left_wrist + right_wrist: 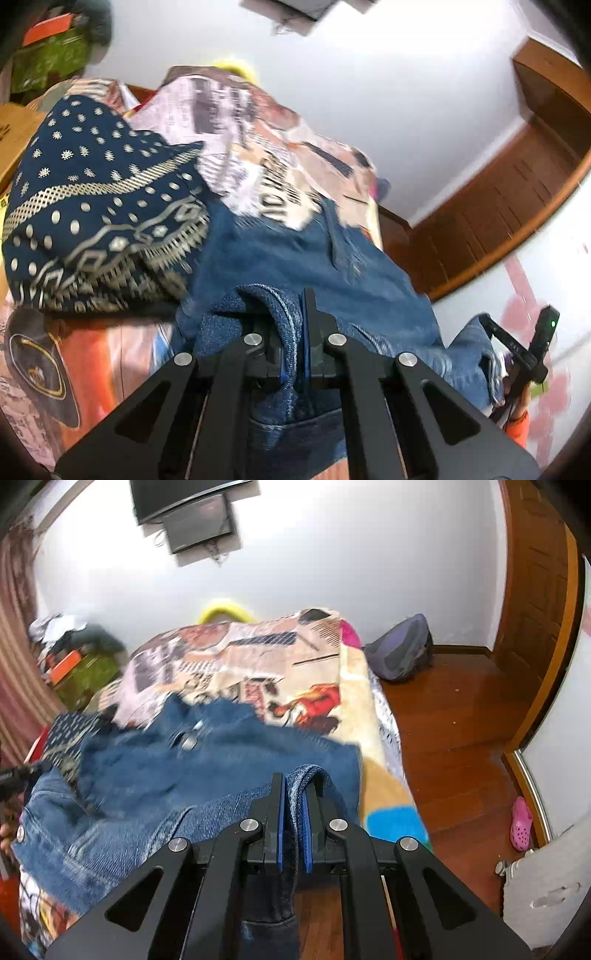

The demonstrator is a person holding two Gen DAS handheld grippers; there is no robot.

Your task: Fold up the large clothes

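Note:
A blue denim garment (314, 266) lies spread over the bed, its near edge lifted by both grippers. In the left wrist view my left gripper (293, 301) is shut on a folded denim hem, and cloth hangs down between its arms. In the right wrist view my right gripper (295, 781) is shut on another fold of the denim garment (207, 768) at its right side. The right gripper (517, 350) also shows at the right edge of the left wrist view, with denim bunched at it. The frames are blurred by motion.
A printed blanket (266, 653) covers the bed. A navy patterned cloth (92, 206) lies heaped left of the denim. Right of the bed is wooden floor (461, 720) with a grey backpack (402, 650), a pink shoe (521, 823) and a wooden door (535, 590). Clutter (81, 657) sits at the far left.

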